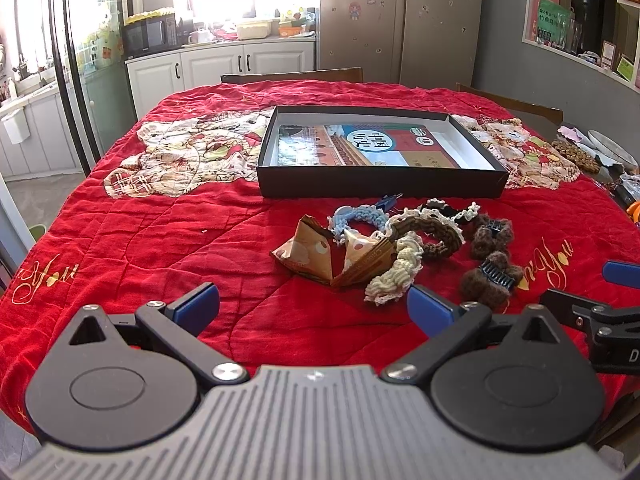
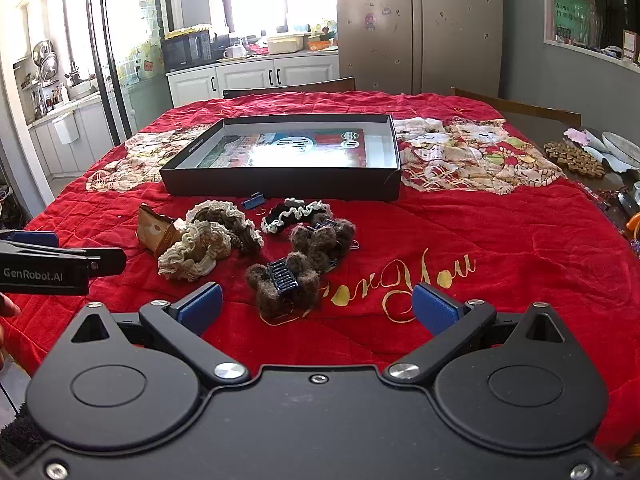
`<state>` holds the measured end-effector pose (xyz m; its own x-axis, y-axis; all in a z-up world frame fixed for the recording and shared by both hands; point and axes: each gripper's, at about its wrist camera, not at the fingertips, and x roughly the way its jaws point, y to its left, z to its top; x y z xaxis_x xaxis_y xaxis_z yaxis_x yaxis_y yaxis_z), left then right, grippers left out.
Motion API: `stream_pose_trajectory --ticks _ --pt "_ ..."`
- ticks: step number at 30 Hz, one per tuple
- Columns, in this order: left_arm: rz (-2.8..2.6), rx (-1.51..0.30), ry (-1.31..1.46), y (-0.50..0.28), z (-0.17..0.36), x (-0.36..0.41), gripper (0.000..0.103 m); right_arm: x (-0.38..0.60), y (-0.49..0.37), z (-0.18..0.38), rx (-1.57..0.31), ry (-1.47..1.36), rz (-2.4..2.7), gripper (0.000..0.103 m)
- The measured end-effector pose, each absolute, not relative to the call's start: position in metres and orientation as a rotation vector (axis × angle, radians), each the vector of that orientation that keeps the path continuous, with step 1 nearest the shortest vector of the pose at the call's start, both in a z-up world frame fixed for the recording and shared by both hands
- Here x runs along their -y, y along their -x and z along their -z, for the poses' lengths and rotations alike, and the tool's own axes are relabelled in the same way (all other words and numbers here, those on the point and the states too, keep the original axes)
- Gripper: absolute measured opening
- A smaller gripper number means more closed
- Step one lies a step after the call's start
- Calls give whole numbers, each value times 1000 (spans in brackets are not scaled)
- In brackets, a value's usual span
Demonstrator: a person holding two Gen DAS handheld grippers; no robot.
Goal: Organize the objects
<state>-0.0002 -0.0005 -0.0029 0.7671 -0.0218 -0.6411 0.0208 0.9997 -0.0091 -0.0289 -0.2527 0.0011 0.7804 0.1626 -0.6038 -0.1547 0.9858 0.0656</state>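
Note:
A black shallow box (image 1: 376,186) (image 2: 280,190) with a book (image 1: 360,146) inside lies on the red quilt. In front of it is a pile: folded paper packets (image 1: 308,252) (image 2: 154,232), crochet scrunchies in cream (image 1: 394,276) (image 2: 192,254), blue (image 1: 360,218), brown (image 1: 432,232) (image 2: 232,220) and black-white (image 2: 296,214), two fuzzy brown hair claws (image 1: 490,280) (image 2: 284,280), and a small blue clip (image 1: 388,201) (image 2: 253,201). My left gripper (image 1: 312,312) is open and empty, short of the pile. My right gripper (image 2: 318,310) is open and empty, just before the nearest hair claw.
The red quilt (image 1: 160,240) covers the table. Wooden chairs (image 1: 292,76) stand behind it. At the right edge lie a wooden bead mat (image 2: 576,158), a plate (image 2: 620,146) and clutter. Kitchen cabinets and a fridge stand beyond.

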Motion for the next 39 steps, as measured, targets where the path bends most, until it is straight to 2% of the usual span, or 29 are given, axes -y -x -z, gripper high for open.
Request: stream_pose_trajectory --ticks 25,31,36,39 --pt "24 -702 -23 -5 6 -1 103 252 25 5 -672 -20 -183 100" --pt "98 -687 -29 -10 11 -21 103 256 20 8 -666 -28 -224 91" --pt "183 -651 -16 -16 16 -33 103 256 14 16 -672 -39 -293 78" --pt "195 -624 -16 -25 18 -38 99 253 12 21 -669 -26 -329 72"
